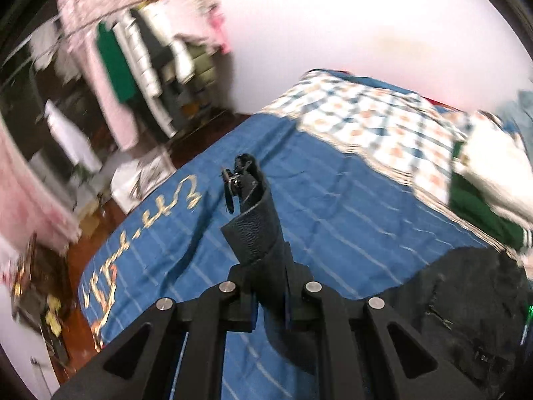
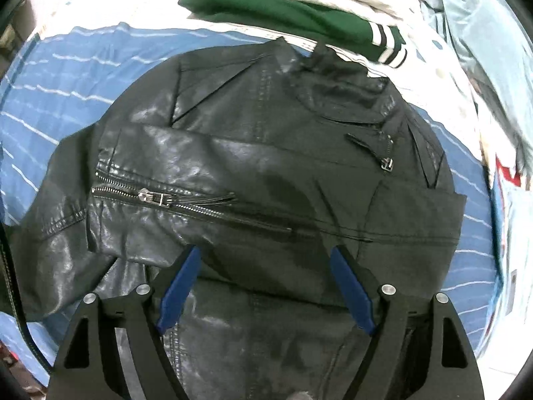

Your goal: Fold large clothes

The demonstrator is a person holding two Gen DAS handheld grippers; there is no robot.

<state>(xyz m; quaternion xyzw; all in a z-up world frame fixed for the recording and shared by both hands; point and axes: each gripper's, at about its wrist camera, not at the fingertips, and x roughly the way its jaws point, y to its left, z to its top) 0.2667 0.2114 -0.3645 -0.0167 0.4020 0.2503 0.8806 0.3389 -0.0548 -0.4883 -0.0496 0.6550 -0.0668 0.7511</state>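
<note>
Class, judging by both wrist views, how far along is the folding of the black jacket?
Done: one sleeve lies folded across the jacket on the blue bedspread.
In hand: the left gripper is shut on a jacket strip; the right gripper hovers open.
Left: folding the body smaller.

Home bedroom. Bed with blue striped sheet [image 1: 333, 193] is the anchor; checked quilt [image 1: 376, 123] bunched at its far end, green-and-white garment pile [image 2: 299, 13] beside that. Hanging clothes [image 1: 133, 63] across the wood floor [image 1: 200, 133] from the bed, pink curtain [image 1: 30, 193] nearby.
</note>
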